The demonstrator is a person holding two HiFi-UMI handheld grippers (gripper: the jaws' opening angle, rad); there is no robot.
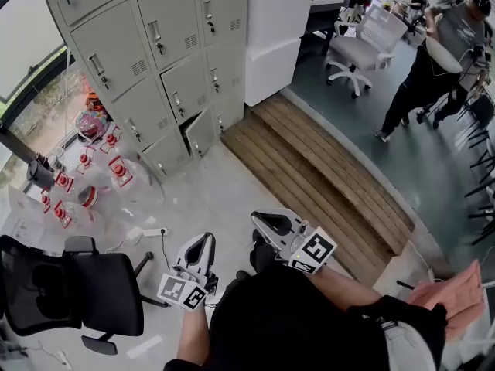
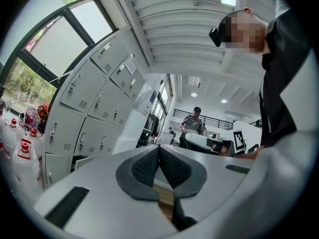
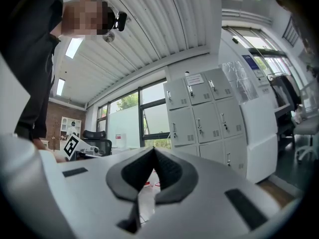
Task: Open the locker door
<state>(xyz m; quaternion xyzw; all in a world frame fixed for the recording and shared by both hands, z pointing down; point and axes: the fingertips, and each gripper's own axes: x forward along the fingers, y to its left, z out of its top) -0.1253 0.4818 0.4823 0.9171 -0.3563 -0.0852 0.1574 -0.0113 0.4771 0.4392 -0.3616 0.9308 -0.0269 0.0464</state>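
The grey bank of lockers (image 1: pixel 166 60) stands at the upper left of the head view, far from both grippers. One bottom door (image 1: pixel 201 132) hangs slightly ajar; the other doors look closed. My left gripper (image 1: pixel 204 240) and right gripper (image 1: pixel 263 221) are held low near my body, pointing toward the lockers. Both are shut with nothing between the pads. The left gripper view shows its pads (image 2: pixel 149 166) meeting, with the lockers (image 2: pixel 89 113) beyond on the left. In the right gripper view, the shut right gripper (image 3: pixel 153 151) points at the lockers (image 3: pixel 204 118).
A black office chair (image 1: pixel 69 288) stands close on my left. Red-capped bottles in plastic wrap (image 1: pixel 85 168) lie left of the lockers. A wooden step (image 1: pixel 325 168) runs diagonally on the right, behind a white block (image 1: pixel 274 37). A person (image 1: pixel 441 52) and a white chair (image 1: pixel 360 49) are at the far right.
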